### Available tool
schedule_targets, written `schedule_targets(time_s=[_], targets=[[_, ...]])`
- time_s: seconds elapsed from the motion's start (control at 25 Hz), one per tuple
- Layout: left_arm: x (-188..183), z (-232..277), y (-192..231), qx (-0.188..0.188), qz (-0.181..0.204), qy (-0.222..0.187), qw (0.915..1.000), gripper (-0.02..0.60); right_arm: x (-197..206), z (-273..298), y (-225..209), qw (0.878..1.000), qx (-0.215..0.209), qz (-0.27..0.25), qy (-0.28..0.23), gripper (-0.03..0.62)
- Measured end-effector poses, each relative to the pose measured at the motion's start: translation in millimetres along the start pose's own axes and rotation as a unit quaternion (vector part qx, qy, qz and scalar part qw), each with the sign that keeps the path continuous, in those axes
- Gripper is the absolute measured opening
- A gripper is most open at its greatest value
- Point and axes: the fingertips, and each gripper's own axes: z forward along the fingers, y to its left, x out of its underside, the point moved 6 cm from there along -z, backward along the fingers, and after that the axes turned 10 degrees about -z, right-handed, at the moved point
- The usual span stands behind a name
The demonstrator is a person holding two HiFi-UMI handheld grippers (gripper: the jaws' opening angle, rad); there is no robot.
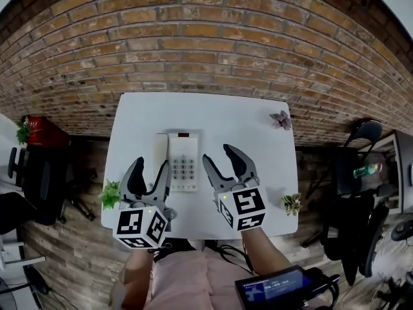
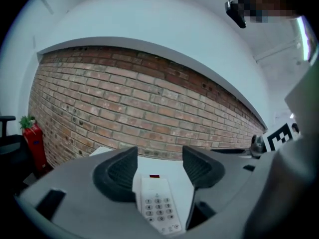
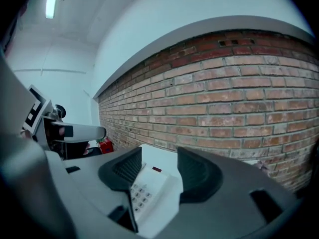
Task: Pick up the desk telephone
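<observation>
A white desk telephone (image 1: 183, 161) lies flat in the middle of the white table (image 1: 213, 112), with its handset (image 1: 160, 148) on its left side and the keypad facing up. My left gripper (image 1: 151, 166) is open at the phone's near left, its right finger over the handset's edge. My right gripper (image 1: 219, 155) is open just right of the phone. In the left gripper view the telephone (image 2: 157, 205) shows low between the pads of the left gripper (image 2: 159, 166), not touched. In the right gripper view the telephone (image 3: 147, 190) sits beyond the gap of the right gripper (image 3: 157, 168).
Small potted plants stand at the table's far right corner (image 1: 281, 119), right near edge (image 1: 292, 203) and left near edge (image 1: 111, 194). A brick wall (image 1: 206, 37) runs behind the table. Office chairs stand on the left (image 1: 35, 173) and right (image 1: 358, 179).
</observation>
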Motion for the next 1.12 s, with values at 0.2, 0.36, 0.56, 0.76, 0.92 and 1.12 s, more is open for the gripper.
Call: schedule_targets(time_s=[0.2, 0.36, 0.56, 0.76, 0.92, 1.12], targets=[[18, 44, 28, 0.018, -0.007, 0.061, 0.9979, 0.308, 21, 35, 0, 0.999, 0.009, 0.021, 0.039, 0.232], [38, 74, 49, 0.03, -0.014, 0.113, 0.9931, 0.341, 43, 65, 5, 0.997, -0.001, 0.053, 0.061, 0.236], [69, 97, 73, 0.038, -0.043, 0.172, 0.9834, 0.362, 73, 95, 16, 0.991, -0.014, 0.097, 0.093, 0.244], [89, 112, 90, 0.044, -0.076, 0.209, 0.9739, 0.379, 96, 112, 21, 0.985, -0.018, 0.132, 0.114, 0.258], [96, 123, 96, 0.048, -0.105, 0.217, 0.9694, 0.387, 107, 126, 26, 0.98, -0.028, 0.157, 0.122, 0.28], [112, 132, 108, 0.046, -0.128, 0.253, 0.9578, 0.388, 116, 135, 24, 0.973, -0.039, 0.179, 0.138, 0.309]])
